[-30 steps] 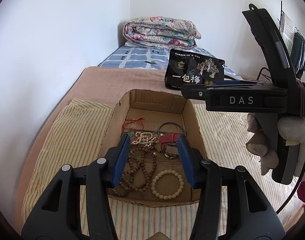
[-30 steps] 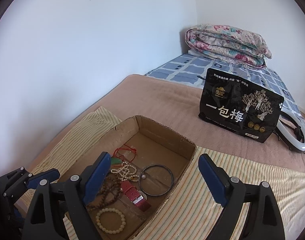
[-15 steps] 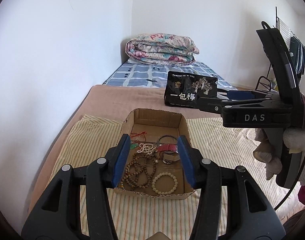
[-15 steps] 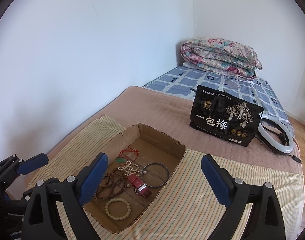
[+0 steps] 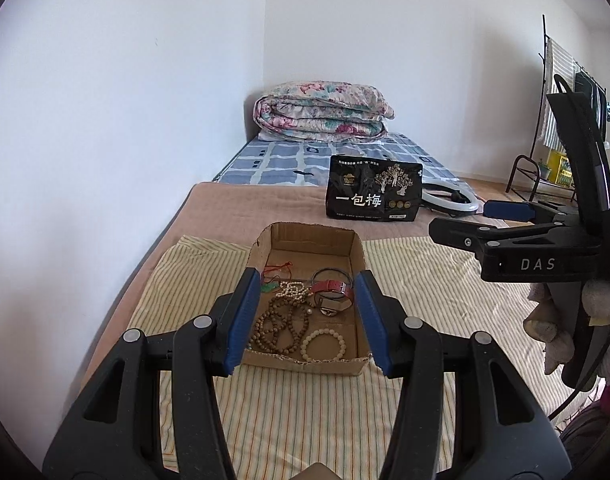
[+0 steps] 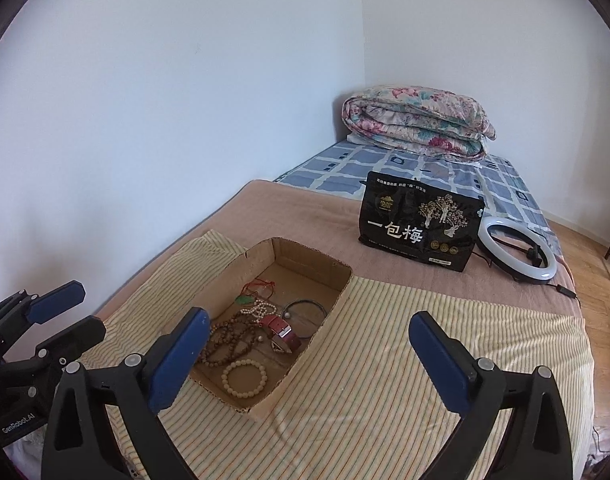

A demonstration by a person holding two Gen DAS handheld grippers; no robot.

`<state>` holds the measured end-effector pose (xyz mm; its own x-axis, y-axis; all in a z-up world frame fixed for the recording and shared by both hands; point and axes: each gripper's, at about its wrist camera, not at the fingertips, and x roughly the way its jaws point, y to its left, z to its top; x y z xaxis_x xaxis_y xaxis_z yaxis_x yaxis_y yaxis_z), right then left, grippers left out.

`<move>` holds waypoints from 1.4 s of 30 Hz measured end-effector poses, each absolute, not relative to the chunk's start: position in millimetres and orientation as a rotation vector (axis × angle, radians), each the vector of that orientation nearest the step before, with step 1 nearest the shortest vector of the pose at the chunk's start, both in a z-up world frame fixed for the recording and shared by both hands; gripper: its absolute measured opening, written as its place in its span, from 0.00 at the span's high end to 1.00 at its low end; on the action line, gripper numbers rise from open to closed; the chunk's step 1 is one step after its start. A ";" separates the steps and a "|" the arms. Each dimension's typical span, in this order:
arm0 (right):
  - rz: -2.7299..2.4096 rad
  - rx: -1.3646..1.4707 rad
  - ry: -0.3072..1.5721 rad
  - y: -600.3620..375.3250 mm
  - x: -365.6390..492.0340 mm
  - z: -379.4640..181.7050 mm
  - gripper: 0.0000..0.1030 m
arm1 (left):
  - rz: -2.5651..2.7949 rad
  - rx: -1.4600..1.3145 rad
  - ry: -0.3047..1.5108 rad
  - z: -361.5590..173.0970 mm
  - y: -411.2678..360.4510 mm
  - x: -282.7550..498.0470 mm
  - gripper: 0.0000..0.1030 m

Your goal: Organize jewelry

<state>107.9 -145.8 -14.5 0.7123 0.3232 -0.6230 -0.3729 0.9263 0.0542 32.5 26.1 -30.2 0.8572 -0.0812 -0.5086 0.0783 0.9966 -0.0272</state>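
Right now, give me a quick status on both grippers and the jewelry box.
Left gripper open, empty. Right gripper wide open, jaws just opened, nothing between. Jewelry all in cardboard box. Nothing blocking.

My left hand-held gripper (image 5: 307,312) hangs over the cardboard box (image 5: 355,252) on the striped cloth (image 5: 193,280), blue pads apart with nothing between them. Inside lie a brown bead necklace (image 5: 281,326), a white bead bracelet (image 5: 325,345) and a red watch (image 5: 332,286). My right hand-held gripper (image 5: 501,220) shows at the right edge.
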 end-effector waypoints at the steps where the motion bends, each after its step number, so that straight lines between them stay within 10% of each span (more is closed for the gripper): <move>1: 0.379 -0.080 0.669 -147.4 105.8 -14.4 0.00 | -0.082 -0.006 0.533 -29.5 26.4 29.5 0.47; 10: 0.342 -0.075 0.634 -161.6 93.8 -15.6 0.00 | -0.047 -0.006 0.507 -25.6 25.7 12.2 0.20; 42: 0.346 -0.103 0.639 -159.9 81.9 -17.4 0.00 | 0.016 -0.008 0.486 -16.0 31.1 -5.9 0.02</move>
<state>81.9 -159.9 -17.4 0.7475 0.2840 -0.6005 -0.3468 0.9379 0.0119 -5.9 31.1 -16.0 0.8840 0.0131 -0.4673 -0.0169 0.9998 -0.0039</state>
